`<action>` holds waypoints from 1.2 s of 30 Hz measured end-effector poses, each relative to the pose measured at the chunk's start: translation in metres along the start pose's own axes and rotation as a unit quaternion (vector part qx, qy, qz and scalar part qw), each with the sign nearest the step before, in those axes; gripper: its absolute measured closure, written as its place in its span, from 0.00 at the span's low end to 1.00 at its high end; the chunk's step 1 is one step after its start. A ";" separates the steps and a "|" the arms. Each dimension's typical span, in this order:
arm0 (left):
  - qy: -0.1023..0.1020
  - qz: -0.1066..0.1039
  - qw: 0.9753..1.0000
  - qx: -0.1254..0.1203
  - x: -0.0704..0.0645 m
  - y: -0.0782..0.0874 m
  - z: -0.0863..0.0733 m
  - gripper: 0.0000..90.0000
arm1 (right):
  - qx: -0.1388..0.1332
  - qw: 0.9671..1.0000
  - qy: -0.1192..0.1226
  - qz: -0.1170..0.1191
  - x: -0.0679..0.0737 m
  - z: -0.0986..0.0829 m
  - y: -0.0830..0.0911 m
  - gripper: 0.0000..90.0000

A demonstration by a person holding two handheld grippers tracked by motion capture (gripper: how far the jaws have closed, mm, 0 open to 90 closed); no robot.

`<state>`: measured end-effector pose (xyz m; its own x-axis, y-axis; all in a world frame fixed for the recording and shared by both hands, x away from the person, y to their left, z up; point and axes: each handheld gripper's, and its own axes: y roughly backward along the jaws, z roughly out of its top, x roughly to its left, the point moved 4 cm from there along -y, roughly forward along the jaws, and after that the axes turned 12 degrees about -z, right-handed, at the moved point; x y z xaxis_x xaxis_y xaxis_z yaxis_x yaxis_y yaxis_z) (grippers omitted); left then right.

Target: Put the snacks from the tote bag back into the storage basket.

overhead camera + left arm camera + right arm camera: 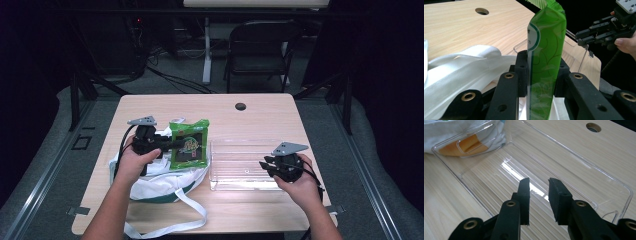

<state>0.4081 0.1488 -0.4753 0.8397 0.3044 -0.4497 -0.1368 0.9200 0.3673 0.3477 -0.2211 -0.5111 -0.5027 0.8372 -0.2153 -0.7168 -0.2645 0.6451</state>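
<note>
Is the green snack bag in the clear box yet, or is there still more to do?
Not yet. Done so far: the green snack bag is out of the white cloth bag and pinched in the left tool. In hand: it is held up beside the clear box, which looks empty. The right tool waits open over the box. Left to do, probably: put the packet in and let go.

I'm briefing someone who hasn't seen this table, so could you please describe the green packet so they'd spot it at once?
On the wooden table, look left of the clear plastic tray, above the white cloth bag. The green packet is clamped in the left gripper, the one bright green, glossy thing there.
</note>
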 end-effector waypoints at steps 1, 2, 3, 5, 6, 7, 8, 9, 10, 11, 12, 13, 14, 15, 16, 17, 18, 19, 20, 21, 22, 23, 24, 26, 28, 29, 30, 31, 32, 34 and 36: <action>-0.002 0.000 1.000 -0.002 0.000 0.002 0.001 0.80 | 0.007 1.000 0.014 0.005 0.000 0.004 0.000 0.79; -0.002 -0.001 1.000 -0.006 0.000 0.003 0.002 0.80 | 0.009 1.000 0.018 0.006 0.001 0.005 0.000 0.79; -0.002 -0.001 1.000 -0.006 0.000 0.003 0.002 0.80 | 0.011 1.000 0.022 0.008 0.001 0.007 0.000 0.79; -0.005 -0.001 1.000 -0.016 0.000 0.010 0.004 0.80 | 0.019 0.999 0.033 0.007 0.001 0.011 0.001 0.79; -0.006 0.000 1.000 -0.017 0.001 0.012 0.004 0.80 | 0.020 0.999 0.034 0.007 0.001 0.013 0.001 0.80; -0.006 -0.001 1.000 -0.019 0.001 0.014 0.003 0.80 | 0.023 0.999 0.039 0.008 0.001 0.015 0.001 0.80; -0.006 -0.001 1.000 -0.022 0.001 0.015 0.003 0.80 | 0.024 0.999 0.042 0.010 0.002 0.017 0.002 0.80; -0.005 -0.003 1.000 -0.025 0.000 0.016 0.003 0.80 | 0.024 0.999 0.042 0.013 0.002 0.019 0.002 0.80; -0.007 -0.003 1.000 -0.026 0.000 0.018 0.003 0.80 | 0.026 0.999 0.044 0.014 0.003 0.021 0.002 0.80; -0.008 -0.006 1.000 -0.029 -0.001 0.019 0.004 0.80 | 0.028 0.998 0.048 0.015 0.003 0.023 0.003 0.79; -0.010 -0.008 0.999 -0.030 -0.002 0.019 0.004 0.80 | 0.027 0.998 0.053 0.017 0.003 0.026 0.003 0.79; -0.010 -0.008 0.999 -0.030 -0.002 0.019 0.004 0.80 | 0.027 0.998 0.053 0.017 0.003 0.026 0.003 0.79; -0.012 -0.011 0.999 -0.034 -0.003 0.020 0.005 0.80 | 0.028 0.998 0.060 0.020 0.004 0.032 0.005 0.79; -0.014 -0.013 0.999 -0.035 -0.004 0.021 0.005 0.80 | 0.031 0.997 0.066 0.021 0.004 0.034 0.006 0.79; -0.014 -0.016 0.999 -0.036 -0.005 0.020 0.005 0.80 | 0.031 0.997 0.068 0.023 0.004 0.037 0.007 0.79; -0.015 -0.018 0.999 -0.038 -0.006 0.020 0.006 0.80 | 0.033 0.997 0.072 0.026 0.005 0.039 0.007 0.79; -0.016 -0.018 0.999 -0.038 -0.007 0.020 0.006 0.80 | 0.035 0.996 0.077 0.027 0.005 0.042 0.008 0.79; -0.016 -0.020 0.999 -0.039 -0.008 0.019 0.006 0.80 | 0.038 0.995 0.083 0.028 0.005 0.044 0.009 0.79; -0.017 -0.021 0.999 -0.038 -0.008 0.019 0.006 0.80 | 0.037 0.995 0.086 0.029 0.005 0.046 0.009 0.79; -0.017 -0.023 0.999 -0.038 -0.009 0.018 0.006 0.80 | 0.041 0.995 0.091 0.031 0.005 0.048 0.010 0.79; -0.018 -0.026 0.999 -0.040 -0.010 0.017 0.007 0.80 | 0.041 0.994 0.094 0.034 0.005 0.050 0.011 0.79; -0.019 -0.028 0.999 -0.040 -0.010 0.017 0.007 0.80 | 0.045 0.993 0.101 0.034 0.005 0.053 0.012 0.79; -0.019 -0.028 0.999 -0.041 -0.011 0.016 0.007 0.80 | 0.045 0.993 0.103 0.035 0.005 0.054 0.013 0.79; -0.022 -0.029 0.998 -0.041 -0.014 0.015 0.008 0.80 | 0.046 0.992 0.107 0.040 0.005 0.059 0.015 0.79; -0.023 -0.031 0.998 -0.042 -0.015 0.015 0.009 0.80 | 0.049 0.991 0.115 0.043 0.005 0.063 0.016 0.78; -0.024 -0.033 0.998 -0.042 -0.016 0.014 0.009 0.80 | 0.049 0.991 0.115 0.043 0.005 0.063 0.016 0.78; -0.025 -0.035 0.998 -0.041 -0.018 0.013 0.010 0.80 | 0.051 0.990 0.124 0.049 0.004 0.067 0.018 0.78; -0.028 -0.035 0.998 -0.042 -0.018 0.012 0.010 0.80 | 0.051 0.990 0.124 0.051 0.005 0.068 0.018 0.78; -0.027 -0.037 0.998 -0.041 -0.019 0.011 0.010 0.80 | 0.053 0.989 0.131 0.054 0.004 0.070 0.019 0.78; -0.028 -0.038 0.998 -0.042 -0.020 0.010 0.010 0.80 | 0.053 0.988 0.132 0.055 0.004 0.072 0.019 0.78; -0.027 -0.042 0.998 -0.040 -0.021 0.008 0.010 0.80 | 0.057 0.986 0.143 0.060 0.004 0.076 0.020 0.78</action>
<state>0.3944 0.1467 -0.4546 0.8767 0.2143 -0.4306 -0.1052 0.9590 0.2631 0.3681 -0.1869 -0.4438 -0.7076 0.6296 -0.3209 -0.5942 -0.2842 0.7525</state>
